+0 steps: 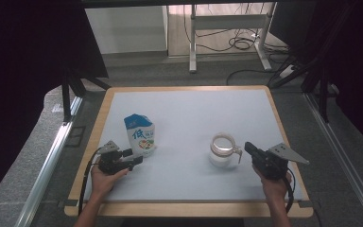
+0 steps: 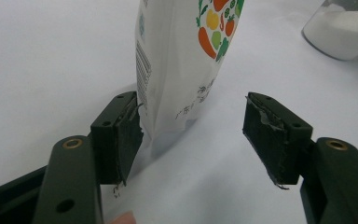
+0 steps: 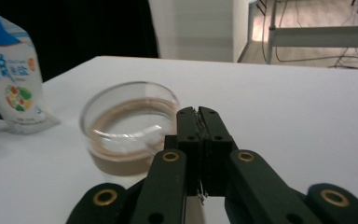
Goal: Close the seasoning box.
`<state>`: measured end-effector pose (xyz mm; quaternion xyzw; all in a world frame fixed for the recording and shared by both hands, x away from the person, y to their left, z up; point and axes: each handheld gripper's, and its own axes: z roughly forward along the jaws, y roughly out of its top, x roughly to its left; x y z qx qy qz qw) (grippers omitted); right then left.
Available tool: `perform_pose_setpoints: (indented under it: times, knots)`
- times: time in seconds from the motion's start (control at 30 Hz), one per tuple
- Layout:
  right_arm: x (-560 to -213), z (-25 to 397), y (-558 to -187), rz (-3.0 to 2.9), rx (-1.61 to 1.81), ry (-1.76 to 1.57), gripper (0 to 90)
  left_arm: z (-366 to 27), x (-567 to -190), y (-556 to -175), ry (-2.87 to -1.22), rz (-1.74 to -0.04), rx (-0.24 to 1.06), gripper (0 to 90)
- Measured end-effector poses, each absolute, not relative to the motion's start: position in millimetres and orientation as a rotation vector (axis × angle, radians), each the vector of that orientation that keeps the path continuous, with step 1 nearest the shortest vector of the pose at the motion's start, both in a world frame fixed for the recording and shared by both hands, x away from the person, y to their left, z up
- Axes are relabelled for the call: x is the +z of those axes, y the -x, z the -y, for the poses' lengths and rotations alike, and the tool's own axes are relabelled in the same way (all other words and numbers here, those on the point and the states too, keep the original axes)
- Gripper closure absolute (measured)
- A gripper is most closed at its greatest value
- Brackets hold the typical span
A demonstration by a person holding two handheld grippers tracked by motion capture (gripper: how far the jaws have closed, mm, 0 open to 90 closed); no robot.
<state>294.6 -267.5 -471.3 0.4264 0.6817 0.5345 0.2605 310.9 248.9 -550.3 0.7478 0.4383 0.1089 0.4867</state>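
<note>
Salt pouch (image 1: 140, 135) stands upright toward the worktop's (image 1: 194, 104) left edge, unopened as far as we can tell. Our left tongs (image 2: 193, 135) gape around its base; right tongs (image 3: 198, 140), pressed together, sit just beside the jar (image 1: 223, 150). Gripping and pouring remain.

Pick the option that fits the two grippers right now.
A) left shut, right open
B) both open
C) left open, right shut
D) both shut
C: the left gripper has its jaws spread wide beside the upright pouch, while the right gripper has its jaws pressed together in front of the glass jar.
</note>
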Motion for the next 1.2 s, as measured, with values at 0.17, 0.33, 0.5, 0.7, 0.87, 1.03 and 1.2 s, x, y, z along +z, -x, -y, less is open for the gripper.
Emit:
perform_pose_setpoints:
  times: [0.17,0.33,0.5,0.7,0.87,1.03,1.2]
  knots:
    - [-482.6,286.8,-301.7,-1.846,1.422,-1.18,72.6,-248.6,-550.6,-311.0,-1.821,-1.068,0.261,36.1]
    - [-496.9,299.7,-310.9,-1.886,1.374,-1.225,62.1,-248.2,-550.5,-311.1,-1.826,-1.065,0.262,36.0]
    - [-507.1,305.2,-315.1,-1.919,1.29,-1.246,52.6,-247.9,-550.5,-311.0,-1.827,-1.068,0.266,35.9]
    - [-522.2,308.5,-321.4,-1.984,1.173,-1.28,43.1,-247.5,-550.6,-311.2,-1.831,-1.069,0.267,35.9]
    - [-523.1,308.2,-322.4,-1.992,1.161,-1.286,40.5,-247.0,-550.6,-311.3,-1.835,-1.071,0.27,35.8]
    - [-523.4,308.0,-323.2,-1.997,1.157,-1.284,37.1,-245.8,-550.7,-312.5,-1.844,-1.089,0.27,35.2]
    - [-524.1,305.7,-327.2,-2.03,1.118,-1.296,31.3,-241.4,-550.3,-314.0,-1.876,-1.096,0.29,34.5]
